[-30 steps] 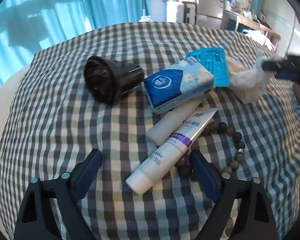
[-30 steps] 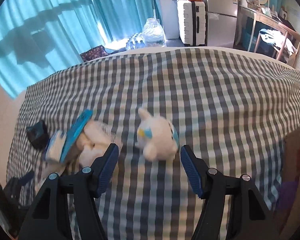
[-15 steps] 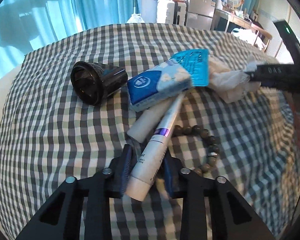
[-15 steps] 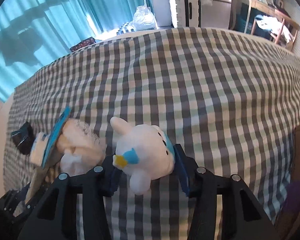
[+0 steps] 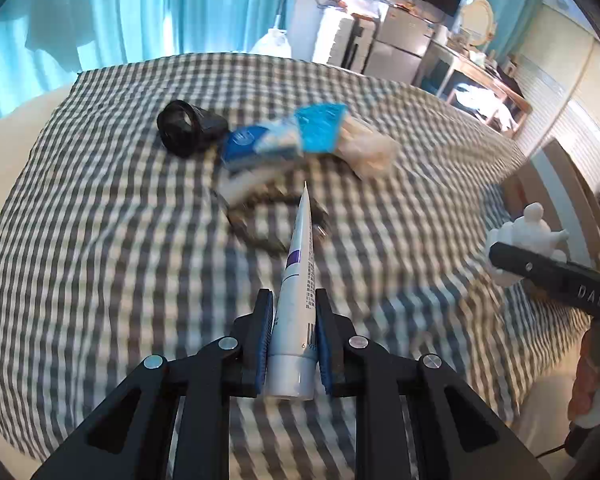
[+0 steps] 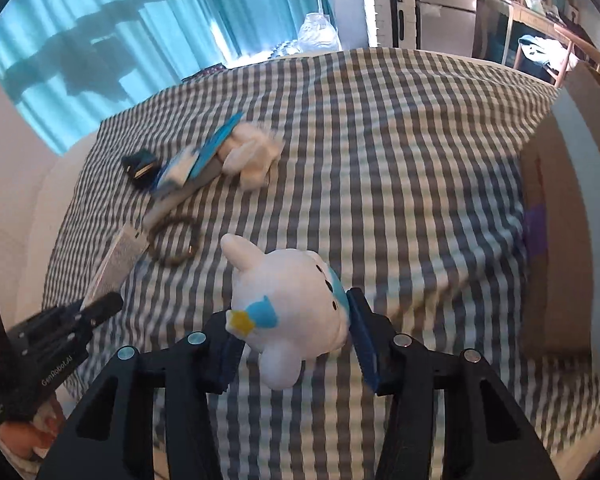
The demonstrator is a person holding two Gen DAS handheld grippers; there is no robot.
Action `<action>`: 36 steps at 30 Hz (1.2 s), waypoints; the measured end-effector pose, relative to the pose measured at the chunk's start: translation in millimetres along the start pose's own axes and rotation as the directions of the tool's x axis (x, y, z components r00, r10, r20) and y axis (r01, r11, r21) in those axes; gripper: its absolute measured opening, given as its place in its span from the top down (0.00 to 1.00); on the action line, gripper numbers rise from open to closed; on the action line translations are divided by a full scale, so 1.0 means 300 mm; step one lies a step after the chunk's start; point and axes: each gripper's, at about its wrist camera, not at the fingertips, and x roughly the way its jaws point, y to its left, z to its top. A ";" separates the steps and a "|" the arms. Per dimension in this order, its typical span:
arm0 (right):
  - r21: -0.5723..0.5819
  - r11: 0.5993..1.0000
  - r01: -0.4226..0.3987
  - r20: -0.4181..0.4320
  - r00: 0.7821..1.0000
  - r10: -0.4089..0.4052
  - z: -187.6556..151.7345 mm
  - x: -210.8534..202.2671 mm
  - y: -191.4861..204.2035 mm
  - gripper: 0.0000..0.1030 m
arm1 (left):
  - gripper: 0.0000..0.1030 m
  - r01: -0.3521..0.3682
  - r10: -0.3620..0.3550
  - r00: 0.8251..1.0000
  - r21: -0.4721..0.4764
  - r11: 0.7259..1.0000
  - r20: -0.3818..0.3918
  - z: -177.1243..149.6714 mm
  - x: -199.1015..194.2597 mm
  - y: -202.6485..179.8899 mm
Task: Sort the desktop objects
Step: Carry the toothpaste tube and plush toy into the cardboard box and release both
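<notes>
A white tube [image 5: 298, 272] with a purple band is lifted off the checked cloth [image 5: 100, 240], cap end toward the camera. My left gripper [image 5: 294, 300] is closing on it, blue pads pressing both its sides. A white plush toy [image 6: 296, 292] with blue and yellow trim hangs above the cloth, with my right gripper [image 6: 288, 312] shut on it. In the left wrist view that plush toy [image 5: 528, 228] shows at the right edge behind a black finger. In the right wrist view the tube [image 6: 120, 256] slants up at lower left.
A heap lies mid-cloth: black cup [image 5: 184, 128], blue tissue pack [image 5: 256, 144], blue packet [image 5: 320, 128], pale fluffy item [image 5: 368, 152], a second white tube [image 5: 236, 188] and a bead bracelet [image 6: 174, 244]. A cardboard box [image 6: 556, 240] stands beyond the cloth's right edge.
The left jaws closed on the tube and lifted it away from the heap. The right jaws closed on the plush toy and carried it up and toward the box side.
</notes>
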 end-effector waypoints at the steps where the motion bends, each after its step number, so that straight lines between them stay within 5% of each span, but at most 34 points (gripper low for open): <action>1: 0.003 1.000 -0.008 -0.007 1.000 0.008 -0.034 -0.017 0.000 0.54 | 0.81 0.002 -0.002 1.000 0.001 1.000 -0.003 -0.024 -0.013 -0.004; 9: -0.005 0.999 -0.048 -0.014 0.999 0.048 -0.184 -0.131 0.071 0.54 | 0.81 -0.009 0.009 0.999 -0.002 1.000 0.042 -0.076 -0.151 -0.124; 23: -0.054 0.996 -0.070 0.201 0.976 0.079 -0.172 -0.490 0.133 0.54 | 0.80 -0.056 0.042 0.983 0.071 0.996 0.180 0.014 -0.477 -0.265; 36: 0.052 0.996 -0.067 0.348 0.936 0.045 -0.113 -0.767 -0.097 0.54 | 0.80 0.103 -0.169 0.958 0.272 0.957 0.233 0.186 -0.547 -0.671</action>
